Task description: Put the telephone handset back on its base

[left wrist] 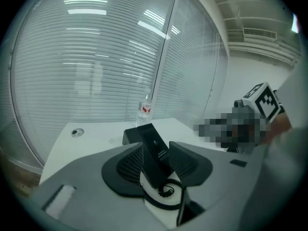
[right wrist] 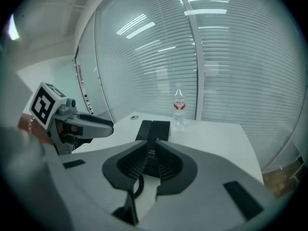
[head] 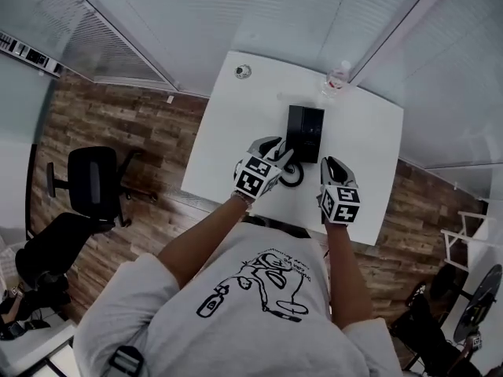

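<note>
The black handset [left wrist: 153, 150] lies slanted between the jaws of my left gripper [left wrist: 154, 146]. Its far end points at the black base [left wrist: 129, 135]. The jaws stand apart, their pads close beside its sides, and no pressing shows. The coiled cord [left wrist: 166, 190] hangs from its near end. In the head view the left gripper [head: 280, 157] sits just in front of the base [head: 305, 132], above the cord loop [head: 292, 177]. The right gripper [head: 330, 163] is to the right of it. Its tips [right wrist: 154, 141] are shut, and a piece of cord [right wrist: 139, 183] shows below them.
A water bottle [head: 338, 75] stands at the far edge of the white table [head: 236, 132], behind the base. A round grommet [head: 243, 71] sits at the far left corner. An office chair [head: 90, 183] stands on the wooden floor to the left.
</note>
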### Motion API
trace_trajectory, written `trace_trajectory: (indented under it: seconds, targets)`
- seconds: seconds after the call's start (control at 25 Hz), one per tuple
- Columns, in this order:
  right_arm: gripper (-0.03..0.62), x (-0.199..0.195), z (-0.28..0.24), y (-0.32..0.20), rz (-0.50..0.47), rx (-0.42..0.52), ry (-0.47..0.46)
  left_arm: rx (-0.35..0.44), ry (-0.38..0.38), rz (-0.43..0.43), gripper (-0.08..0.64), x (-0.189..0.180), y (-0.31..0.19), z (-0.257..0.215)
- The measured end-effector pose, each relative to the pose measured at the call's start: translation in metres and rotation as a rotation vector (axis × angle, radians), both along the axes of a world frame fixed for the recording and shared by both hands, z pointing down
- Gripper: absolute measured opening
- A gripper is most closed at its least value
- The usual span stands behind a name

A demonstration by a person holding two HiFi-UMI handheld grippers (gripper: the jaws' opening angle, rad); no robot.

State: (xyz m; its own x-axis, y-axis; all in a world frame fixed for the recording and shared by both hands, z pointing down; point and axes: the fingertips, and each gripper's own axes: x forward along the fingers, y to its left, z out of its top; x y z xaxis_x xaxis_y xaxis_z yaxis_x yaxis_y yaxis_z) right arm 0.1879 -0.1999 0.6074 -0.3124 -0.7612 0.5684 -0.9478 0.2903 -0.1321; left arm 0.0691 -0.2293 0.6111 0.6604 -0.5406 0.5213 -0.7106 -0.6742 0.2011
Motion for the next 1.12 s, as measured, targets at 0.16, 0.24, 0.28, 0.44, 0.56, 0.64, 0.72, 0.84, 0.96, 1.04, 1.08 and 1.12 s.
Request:
trace_trajectory:
  seconds: [0.16, 0.24, 0.28, 0.44, 0.56, 0.64, 0.72, 0.84, 0.96, 1.04, 1.08, 1.12]
  targets:
    - [0.041, 0.012, -0.044, 0.004, -0.02, 0.061, -0.026, 0.064, 0.061, -0.015, 0.158, 0.003, 0.011, -0.051]
    - [0.041, 0.016, -0.061, 0.009, -0.032, 0.078, -0.037, 0.088, 0.091, -0.023, 0.156, 0.007, 0.016, -0.075]
    - [0.041, 0.018, -0.071, 0.011, -0.037, 0.089, -0.042, 0.098, 0.104, -0.028, 0.153, 0.009, 0.019, -0.086]
    - [0.041, 0.023, -0.116, 0.022, -0.053, 0.16, -0.059, 0.147, 0.145, -0.037, 0.147, 0.016, 0.031, -0.126]
    - [0.041, 0.026, -0.15, 0.028, -0.072, 0.215, -0.062, 0.185, 0.172, -0.038, 0.143, 0.021, 0.041, -0.153]
    - [0.041, 0.029, -0.172, 0.033, -0.082, 0.247, -0.067, 0.211, 0.192, -0.035, 0.141, 0.024, 0.047, -0.172]
    - [0.041, 0.031, -0.193, 0.038, -0.095, 0.281, -0.065, 0.233, 0.213, -0.032, 0.14, 0.026, 0.054, -0.19]
    - [0.041, 0.034, -0.226, 0.049, -0.112, 0.336, -0.052, 0.268, 0.249, -0.033, 0.135, 0.028, 0.065, -0.219]
    - [0.041, 0.036, -0.259, 0.061, -0.123, 0.382, -0.047, 0.309, 0.274, -0.036, 0.129, 0.027, 0.075, -0.249]
    - [0.041, 0.036, -0.274, 0.068, -0.134, 0.402, -0.051, 0.331, 0.289, -0.035, 0.127, 0.028, 0.082, -0.265]
    - [0.041, 0.037, -0.279, 0.071, -0.14, 0.408, -0.055, 0.339, 0.297, -0.035, 0.127, 0.029, 0.086, -0.271]
    - [0.041, 0.037, -0.283, 0.073, -0.144, 0.413, -0.058, 0.348, 0.301, -0.035, 0.127, 0.029, 0.089, -0.276]
